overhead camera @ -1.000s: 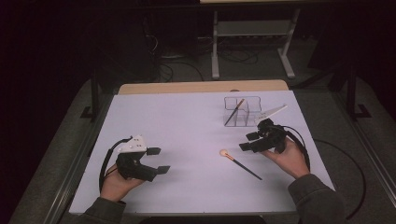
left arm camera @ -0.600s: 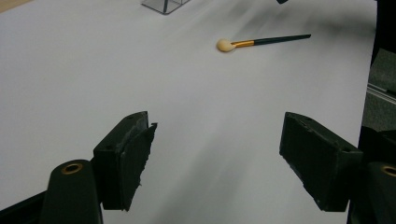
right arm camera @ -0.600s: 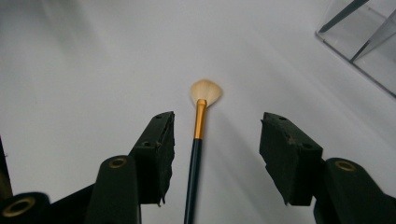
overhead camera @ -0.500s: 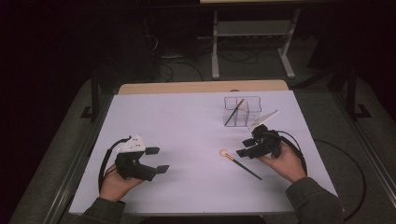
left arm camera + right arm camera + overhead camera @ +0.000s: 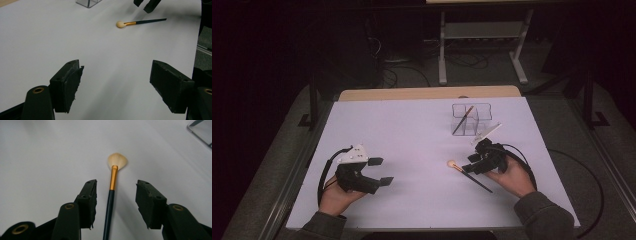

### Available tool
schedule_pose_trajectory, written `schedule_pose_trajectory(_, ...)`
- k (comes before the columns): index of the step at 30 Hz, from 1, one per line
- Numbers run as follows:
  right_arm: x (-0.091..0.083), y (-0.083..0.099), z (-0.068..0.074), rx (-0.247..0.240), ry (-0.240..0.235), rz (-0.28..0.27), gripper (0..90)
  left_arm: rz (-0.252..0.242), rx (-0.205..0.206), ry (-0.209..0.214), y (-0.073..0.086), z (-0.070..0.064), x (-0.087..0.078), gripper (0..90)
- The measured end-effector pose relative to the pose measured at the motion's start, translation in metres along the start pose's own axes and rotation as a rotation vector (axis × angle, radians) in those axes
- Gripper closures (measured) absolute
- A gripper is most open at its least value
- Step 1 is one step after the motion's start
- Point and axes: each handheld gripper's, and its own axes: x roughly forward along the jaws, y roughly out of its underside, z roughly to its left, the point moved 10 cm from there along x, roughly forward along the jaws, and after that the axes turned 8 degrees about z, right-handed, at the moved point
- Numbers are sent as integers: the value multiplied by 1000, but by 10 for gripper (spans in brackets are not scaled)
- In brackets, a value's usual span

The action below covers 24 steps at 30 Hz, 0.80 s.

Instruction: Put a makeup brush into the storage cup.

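Note:
A makeup brush (image 5: 467, 173) with a pale fan head, gold ferrule and dark handle lies flat on the white table top (image 5: 412, 130), right of centre. My right gripper (image 5: 469, 164) hovers low over it, open; in the right gripper view its jaws (image 5: 115, 200) straddle the brush handle (image 5: 110, 202) without touching it. My left gripper (image 5: 381, 171) rests open at the near left, nothing between its fingers (image 5: 67, 87). From there the brush (image 5: 140, 22) lies far ahead, under the right gripper's fingertips (image 5: 150, 5).
A clear compartment organiser (image 5: 471, 120) stands at the back right with another brush (image 5: 462, 120) leaning inside; its corner shows in the gripper views (image 5: 88, 2) (image 5: 202, 130). The table's right edge (image 5: 200, 47) is close to the right hand. A metal stand (image 5: 482, 45) is beyond the table.
My right gripper has come down and toward the person from near the organiser, and now sits over the brush handle. The left gripper and the brush have not moved.

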Motion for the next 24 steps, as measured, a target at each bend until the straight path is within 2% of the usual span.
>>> schedule_pose_trajectory(1,2,3,0,3,0,13,513,-2,-3,0,0,0,0,239)
schedule_pose_trajectory(8,6,7,2,11,-9,19,533,3,-1,0,0,0,0,239)
schedule_pose_trajectory(24,16,12,4,-15,1,63,606,5,0,-2,0,0,0,238)
